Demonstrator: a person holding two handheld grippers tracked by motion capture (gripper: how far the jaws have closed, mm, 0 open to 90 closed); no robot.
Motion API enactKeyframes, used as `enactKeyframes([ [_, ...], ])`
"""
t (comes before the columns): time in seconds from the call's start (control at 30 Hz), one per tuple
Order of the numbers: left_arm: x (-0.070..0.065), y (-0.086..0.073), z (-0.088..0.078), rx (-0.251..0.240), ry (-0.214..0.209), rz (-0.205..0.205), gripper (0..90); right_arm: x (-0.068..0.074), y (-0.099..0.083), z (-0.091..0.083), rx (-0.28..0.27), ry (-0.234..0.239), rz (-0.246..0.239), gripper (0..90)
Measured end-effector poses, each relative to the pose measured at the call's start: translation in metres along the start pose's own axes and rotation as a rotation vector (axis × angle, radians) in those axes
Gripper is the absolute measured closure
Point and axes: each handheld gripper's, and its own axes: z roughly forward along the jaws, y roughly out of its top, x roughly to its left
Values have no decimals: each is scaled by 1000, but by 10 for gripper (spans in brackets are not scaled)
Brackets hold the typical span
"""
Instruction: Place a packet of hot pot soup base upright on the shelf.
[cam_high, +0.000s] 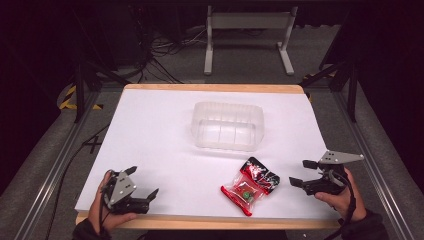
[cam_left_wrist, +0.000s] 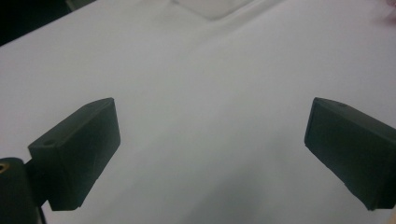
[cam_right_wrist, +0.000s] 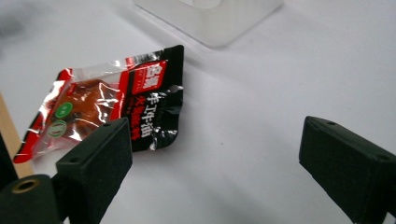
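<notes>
A red and black snack packet (cam_high: 251, 185) lies flat on the white table (cam_high: 165, 140) near the front edge, right of centre; in the right gripper view the snack packet (cam_right_wrist: 112, 102) lies beyond the left jaw. A clear plastic tub (cam_high: 227, 126) stands upright and empty at the table's middle. My right gripper (cam_high: 300, 172) is held low at the front right, jaws wide open and pointing left at the packet, nothing between them. At the front left my left gripper (cam_high: 142, 183) rests open over bare table, its jaws (cam_left_wrist: 212, 149) wide apart and empty.
The table's wooden edge (cam_high: 200, 222) runs along the front. Beyond the far edge stand a metal frame (cam_high: 247, 35) and loose cables on the floor. Black stand legs flank the table on both sides.
</notes>
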Motion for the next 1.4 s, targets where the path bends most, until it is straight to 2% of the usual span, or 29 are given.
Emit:
enactKeyframes([
  [0.1,10,-14,-8,-3,11,-41,39,0,-4,0,19,-24,-26,99],
  [0.17,16,-17,-11,-20,9,-61,41,1,-6,0,6,-32,-36,101],
  [0.33,23,-21,-12,-14,9,-73,41,3,-8,4,11,-19,-46,105],
  [0.47,22,-22,-11,1,6,-68,43,2,-9,12,55,5,-44,104],
  [0.53,21,-22,-11,-2,3,-61,45,2,-10,16,68,43,-30,105],
  [0.6,21,-22,-11,0,2,-56,45,2,-11,18,74,53,-23,104],
  [0.63,20,-22,-10,1,-1,-55,46,1,-12,23,85,84,-6,105],
  [0.83,17,-20,-6,15,-4,-41,47,2,-15,40,143,136,47,94],
  [0.97,15,-18,-5,12,-10,-37,48,2,-13,44,126,169,78,98],
  [1.0,14,-17,-5,15,-13,-34,49,6,-10,49,130,192,86,96],
  [1.07,14,-17,-4,16,-14,-30,48,7,-9,51,131,205,91,96],
  [1.1,13,-16,-4,18,-11,-28,49,9,-7,55,139,231,102,93],
  [1.23,14,-17,-4,17,-11,-35,50,13,-2,61,159,256,125,94],
  [1.3,15,-17,-4,17,-11,-41,50,14,0,64,169,304,157,94],
  [1.4,14,-17,-4,17,-12,-38,51,18,3,69,184,358,175,93],
])
